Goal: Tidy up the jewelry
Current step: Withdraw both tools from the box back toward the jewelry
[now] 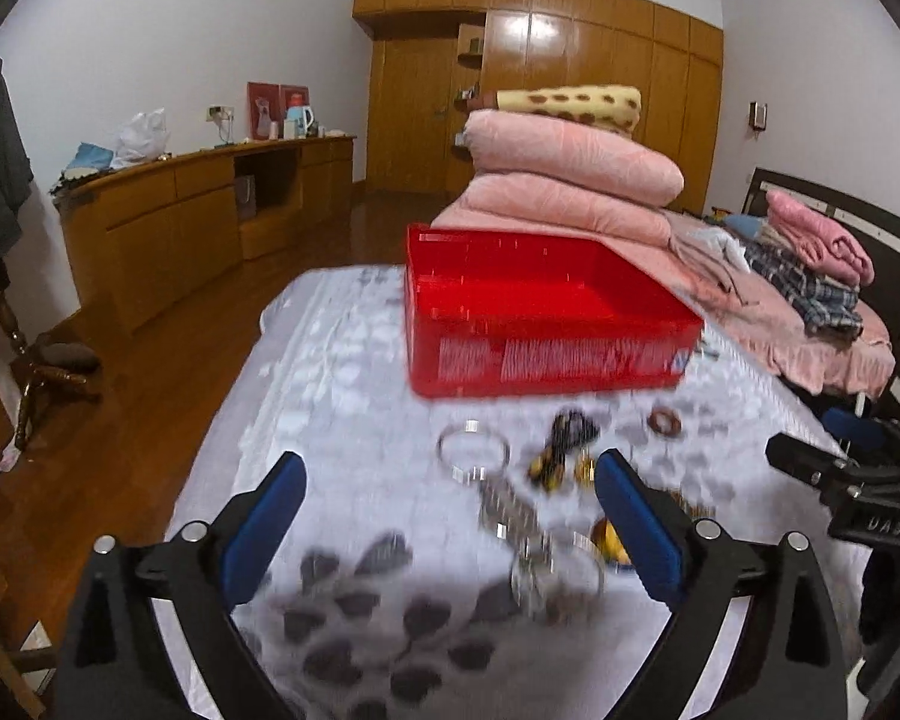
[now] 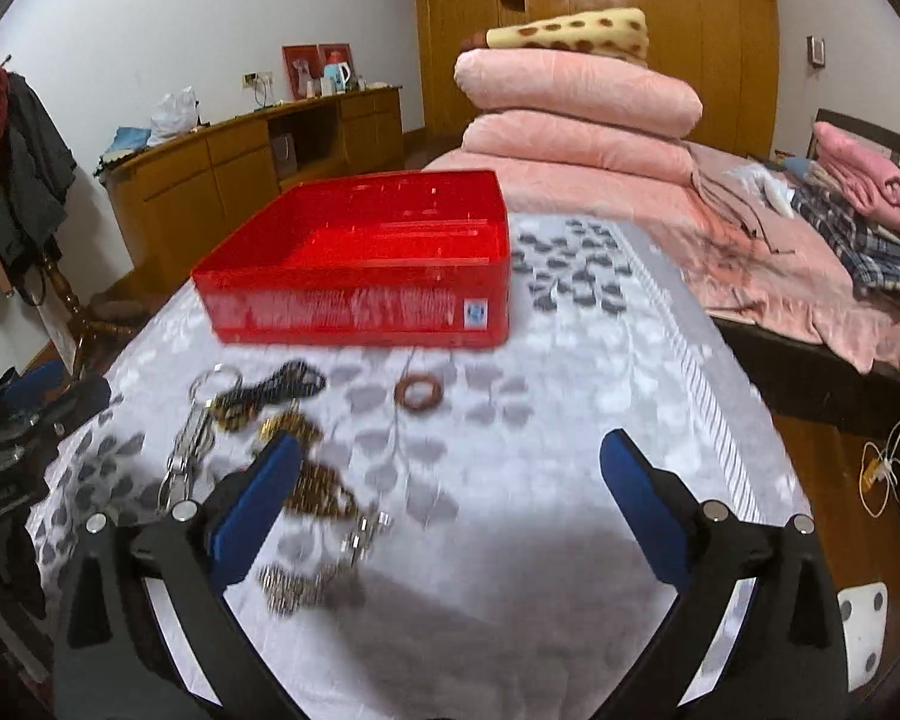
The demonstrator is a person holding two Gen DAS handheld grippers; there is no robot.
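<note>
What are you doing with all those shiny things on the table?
A person is tidying jewelry with a gripper in each hand. The left gripper and the right gripper are both wide open and hold nothing. Bracelets, chains and a brown ring lie loose on the tablecloth. The red box behind them looks empty.
</note>
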